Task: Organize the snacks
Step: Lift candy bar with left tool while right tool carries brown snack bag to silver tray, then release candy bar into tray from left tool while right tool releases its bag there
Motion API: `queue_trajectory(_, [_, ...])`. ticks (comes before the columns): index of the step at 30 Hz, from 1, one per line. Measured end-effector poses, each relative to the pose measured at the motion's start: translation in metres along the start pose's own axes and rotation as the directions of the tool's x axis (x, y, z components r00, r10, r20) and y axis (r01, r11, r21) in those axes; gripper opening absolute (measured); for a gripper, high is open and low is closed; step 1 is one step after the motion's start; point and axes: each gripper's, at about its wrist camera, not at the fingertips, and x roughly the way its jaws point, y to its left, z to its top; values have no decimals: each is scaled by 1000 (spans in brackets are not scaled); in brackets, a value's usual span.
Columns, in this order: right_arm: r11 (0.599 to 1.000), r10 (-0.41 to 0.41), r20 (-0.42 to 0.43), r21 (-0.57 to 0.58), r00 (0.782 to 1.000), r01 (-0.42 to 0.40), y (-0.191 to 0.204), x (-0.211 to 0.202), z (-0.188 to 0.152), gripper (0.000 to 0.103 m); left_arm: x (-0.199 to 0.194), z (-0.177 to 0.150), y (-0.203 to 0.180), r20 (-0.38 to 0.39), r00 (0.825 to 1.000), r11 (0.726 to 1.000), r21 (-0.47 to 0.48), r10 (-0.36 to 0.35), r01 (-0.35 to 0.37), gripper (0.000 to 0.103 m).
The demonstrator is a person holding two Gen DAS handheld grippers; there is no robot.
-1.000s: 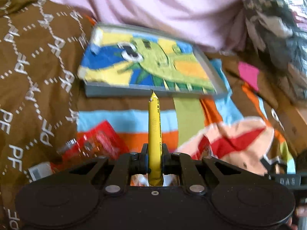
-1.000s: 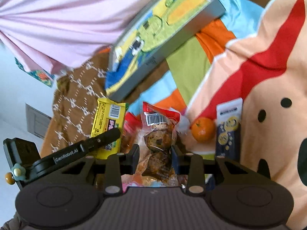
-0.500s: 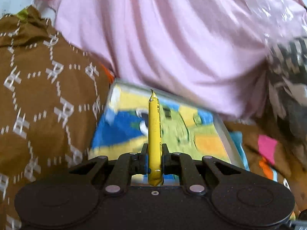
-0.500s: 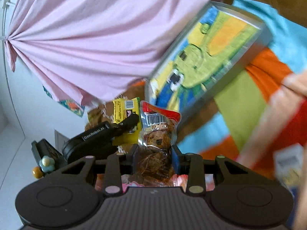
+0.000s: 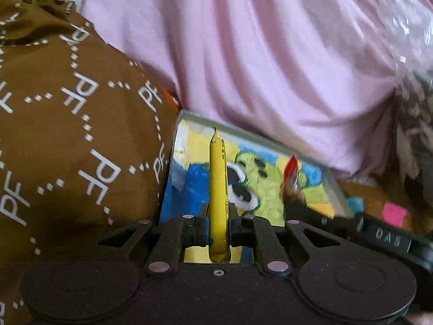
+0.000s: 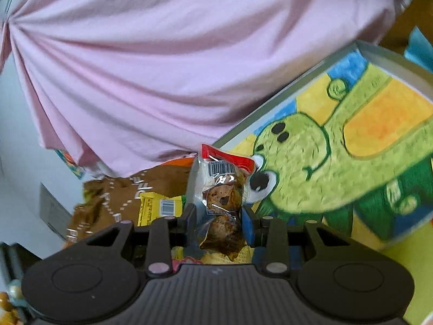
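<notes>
Since a second ago we have carried both snacks from the striped blanket to above the grey tray [image 5: 331, 187] with the green cartoon lining. Our right gripper [image 6: 219, 216] is clamped on a clear muffin packet [image 6: 222, 187] at twelve o'clock. Our left gripper [image 5: 219, 216] pinches a yellow packet [image 5: 218, 189] edge-on, also at twelve o'clock.
</notes>
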Motion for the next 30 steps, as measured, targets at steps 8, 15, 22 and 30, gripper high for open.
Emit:
queue_trajectory(8, [975, -124, 34, -182, 992, 128, 6, 4, -12, 41, 20, -17, 10, -71, 994, 997, 1, 80, -80, 14])
queue_trajectory(15, [947, -161, 30, -275, 986, 163, 15, 6, -25, 45, 19, -19, 8, -74, 993, 996, 16, 90, -89, 19])
queue_trajectory(22, [961, -174, 42, -212, 984, 179, 10, -16, -14, 53, 15, -15, 8, -96, 993, 997, -43, 64, -68, 38])
queue_trajectory(30, [949, -203, 121, -220, 972, 226, 33, -64, -7, 81, -17, -15, -9, -29, 998, 998, -32, 59, -60, 74])
